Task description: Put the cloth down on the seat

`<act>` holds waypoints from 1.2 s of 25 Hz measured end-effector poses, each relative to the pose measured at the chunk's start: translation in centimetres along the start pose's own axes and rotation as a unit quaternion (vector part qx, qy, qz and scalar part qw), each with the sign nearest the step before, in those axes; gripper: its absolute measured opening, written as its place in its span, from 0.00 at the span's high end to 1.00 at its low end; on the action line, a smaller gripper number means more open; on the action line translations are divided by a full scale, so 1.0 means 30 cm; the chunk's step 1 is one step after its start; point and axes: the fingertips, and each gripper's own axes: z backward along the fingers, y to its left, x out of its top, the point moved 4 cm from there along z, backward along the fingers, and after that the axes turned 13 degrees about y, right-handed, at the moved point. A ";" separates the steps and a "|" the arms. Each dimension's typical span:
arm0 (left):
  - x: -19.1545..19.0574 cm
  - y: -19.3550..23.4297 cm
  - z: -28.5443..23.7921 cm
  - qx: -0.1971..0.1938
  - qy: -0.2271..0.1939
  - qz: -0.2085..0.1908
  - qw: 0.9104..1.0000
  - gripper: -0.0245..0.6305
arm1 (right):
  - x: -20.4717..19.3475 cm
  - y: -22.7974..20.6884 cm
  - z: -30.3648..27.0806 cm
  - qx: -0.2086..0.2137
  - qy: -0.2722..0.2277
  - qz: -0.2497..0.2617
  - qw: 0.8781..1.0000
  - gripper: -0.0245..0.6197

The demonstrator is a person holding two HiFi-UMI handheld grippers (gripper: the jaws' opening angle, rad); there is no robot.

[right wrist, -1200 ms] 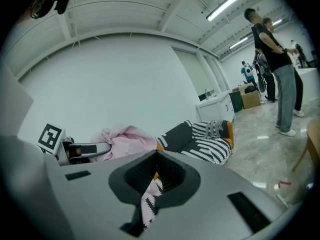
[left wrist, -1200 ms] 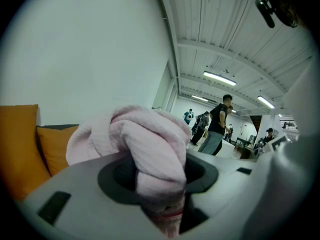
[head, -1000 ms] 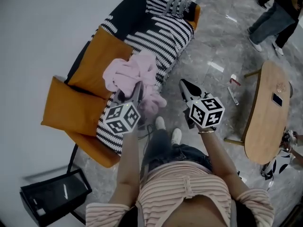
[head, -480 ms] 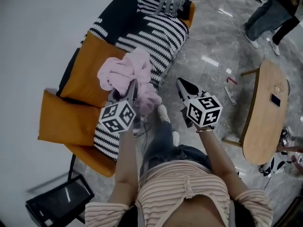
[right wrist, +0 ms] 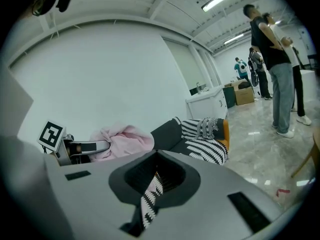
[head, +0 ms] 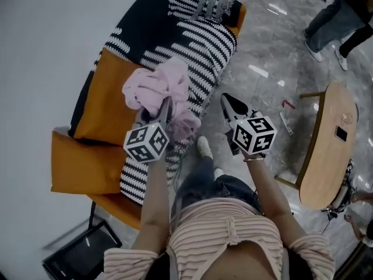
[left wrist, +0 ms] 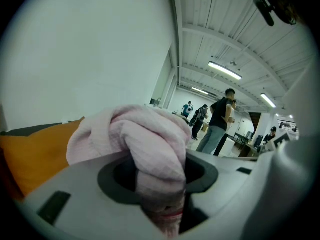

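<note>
A crumpled pink cloth [head: 158, 89] hangs from my left gripper [head: 166, 108], whose jaws are shut on a fold of it. It is held in the air over the front part of the sofa seat [head: 204, 45], which has a black-and-white striped cover. In the left gripper view the cloth [left wrist: 145, 144] bulges up between the jaws of my left gripper [left wrist: 160, 189] and hides what lies ahead. My right gripper [head: 229, 104] hovers to the right, past the sofa's front edge, jaws together and holding nothing. The right gripper view shows the cloth [right wrist: 122, 139] and the sofa [right wrist: 200, 134].
Orange cushions [head: 108, 107] lean on the sofa's left side. A wooden side table [head: 329, 144] stands at the right with small things on it. A black box [head: 81, 258] sits on the floor lower left. People stand [head: 338, 22] at the upper right on the marble floor.
The person has stepped a little nearer the sofa. The left gripper still carries the cloth, now slightly higher over the striped seat. The right gripper has barely moved.
</note>
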 end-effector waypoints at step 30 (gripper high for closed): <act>0.262 0.090 -0.754 0.001 0.100 -0.026 0.995 0.65 | 0.261 -0.459 -0.518 -0.009 0.078 -0.043 0.996 0.95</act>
